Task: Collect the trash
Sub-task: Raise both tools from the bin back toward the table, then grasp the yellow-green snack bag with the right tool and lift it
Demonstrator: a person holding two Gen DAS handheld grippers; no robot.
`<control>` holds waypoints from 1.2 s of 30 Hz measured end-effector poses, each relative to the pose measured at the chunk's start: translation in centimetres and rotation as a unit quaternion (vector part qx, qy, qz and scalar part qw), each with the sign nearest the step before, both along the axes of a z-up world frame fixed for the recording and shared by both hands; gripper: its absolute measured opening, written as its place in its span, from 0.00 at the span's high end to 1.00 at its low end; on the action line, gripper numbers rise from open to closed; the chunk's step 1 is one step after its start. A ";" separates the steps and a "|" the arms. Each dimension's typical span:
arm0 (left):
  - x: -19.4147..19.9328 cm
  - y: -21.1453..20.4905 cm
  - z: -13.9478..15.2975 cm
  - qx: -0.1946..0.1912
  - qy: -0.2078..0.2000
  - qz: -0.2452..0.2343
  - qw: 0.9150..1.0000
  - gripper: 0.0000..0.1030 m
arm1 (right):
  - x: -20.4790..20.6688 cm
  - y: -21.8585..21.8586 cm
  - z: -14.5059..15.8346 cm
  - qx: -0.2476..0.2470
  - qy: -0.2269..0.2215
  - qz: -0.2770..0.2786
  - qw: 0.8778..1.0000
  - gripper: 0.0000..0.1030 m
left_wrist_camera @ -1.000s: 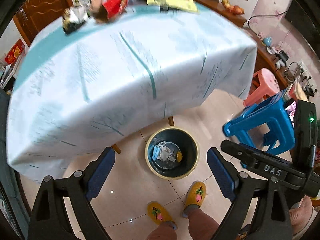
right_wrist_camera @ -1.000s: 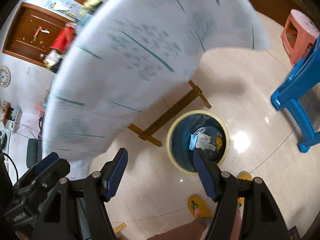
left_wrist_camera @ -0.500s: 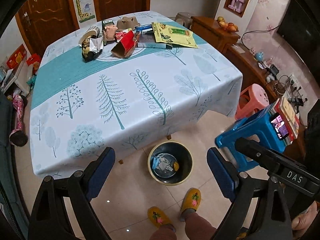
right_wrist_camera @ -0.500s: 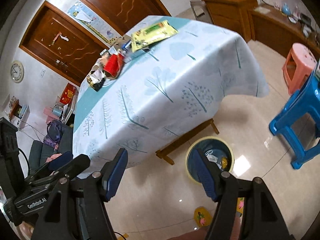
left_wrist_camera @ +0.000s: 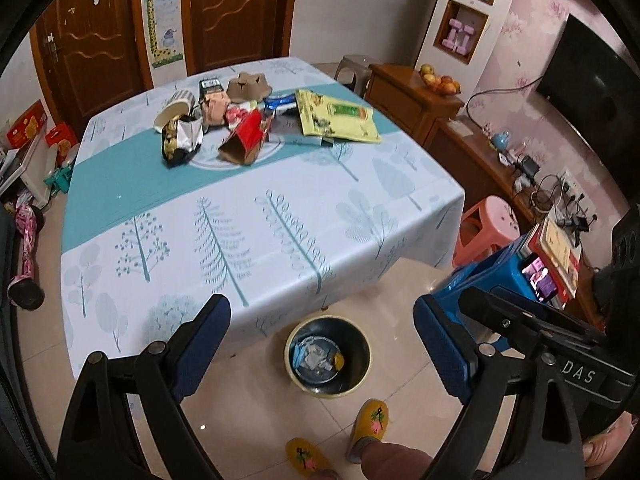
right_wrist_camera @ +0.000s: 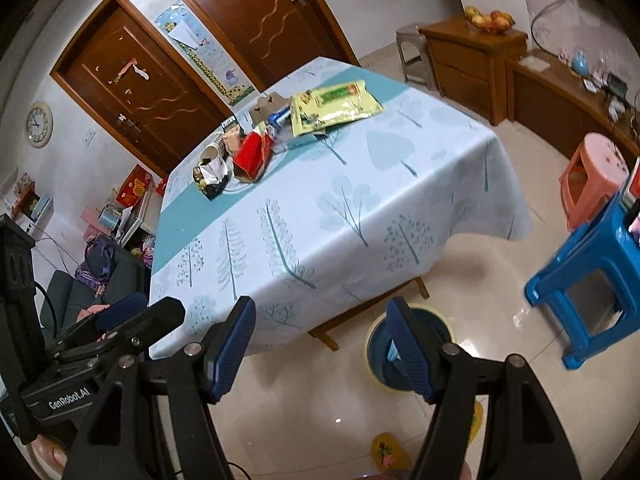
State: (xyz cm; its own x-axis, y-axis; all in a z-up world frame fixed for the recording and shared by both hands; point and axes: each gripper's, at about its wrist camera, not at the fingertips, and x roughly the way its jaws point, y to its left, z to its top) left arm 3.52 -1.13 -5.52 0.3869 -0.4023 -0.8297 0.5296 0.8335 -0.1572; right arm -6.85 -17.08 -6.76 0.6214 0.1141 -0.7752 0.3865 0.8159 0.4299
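Trash heap (left_wrist_camera: 224, 128), on the far half of the table (left_wrist_camera: 248, 216), lying on and beside the teal band of the tree-print cloth: a crumpled dark foil wrapper (left_wrist_camera: 180, 142) with a striped paper cup (left_wrist_camera: 174, 110) behind it; a red carton (left_wrist_camera: 244, 140) tipped on its side, open end toward the camera; a pinkish crumpled pack (left_wrist_camera: 216, 106); a brown pulp tray (left_wrist_camera: 248, 86) at the far edge; a blue wrapper (left_wrist_camera: 280, 102); a large flat yellow bag (left_wrist_camera: 336, 118) at the right end of the heap, overlapping a pale box. The near half of the cloth is bare.

Trash bin (left_wrist_camera: 328, 356), round, pale rim, dark inside, on the tiled floor at the near edge of the table, partly under the cloth overhang. It holds crumpled paper, a blue scrap and a small yellow piece.

Left gripper (left_wrist_camera: 322, 348): above the floor, pointing steeply down, bin seen between its blue pads, jaws spread wide with nothing in them.

Right gripper (right_wrist_camera: 324, 344): likewise spread and empty, one pad overlapping the bin in its own view.

Surroundings: a person's feet in yellow slippers (left_wrist_camera: 368, 424) just beside the bin; blue stool (right_wrist_camera: 588, 280) and pink stool (right_wrist_camera: 592, 172) to the right; wooden sideboard (left_wrist_camera: 412, 100) with a fruit bowl; two brown doors (left_wrist_camera: 232, 12) behind.
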 end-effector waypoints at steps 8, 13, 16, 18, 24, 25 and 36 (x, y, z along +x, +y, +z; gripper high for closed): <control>2.9 -1.7 0.2 -0.011 -0.010 0.019 1.000 0.11 | 3.5 -2.0 0.9 -0.043 0.003 0.028 0.999 0.34; 6.3 -3.4 -0.5 -0.015 -0.002 0.058 0.998 0.11 | 7.9 -4.8 1.1 -0.067 0.003 0.068 0.995 0.33; 9.0 -4.7 -1.0 -0.018 0.007 0.090 0.996 0.11 | 10.9 -6.2 1.1 -0.091 0.007 0.102 0.991 0.27; 10.9 -5.9 -1.5 -0.016 0.014 0.112 0.993 0.11 | 13.8 -7.5 1.1 -0.114 0.007 0.138 0.984 0.25; 16.0 -8.7 -3.7 -0.020 0.040 0.178 0.983 0.11 | 21.6 -12.4 -0.4 -0.120 0.009 0.204 0.971 0.24; 16.5 -9.0 -4.0 -0.019 0.044 0.186 0.981 0.11 | 22.9 -13.4 -0.9 -0.111 0.012 0.211 0.971 0.24; 21.1 -11.6 -7.0 0.005 0.067 0.256 0.964 0.11 | 34.9 -17.4 -4.8 -0.109 0.023 0.377 0.919 0.16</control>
State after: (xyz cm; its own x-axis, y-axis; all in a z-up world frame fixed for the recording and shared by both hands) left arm 24.66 -12.74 -12.55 0.4217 -0.1783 -0.8890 0.0238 0.9823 -0.1857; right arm 28.09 -34.51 -11.56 0.3947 0.3374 -0.8546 -0.3113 0.9242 0.2211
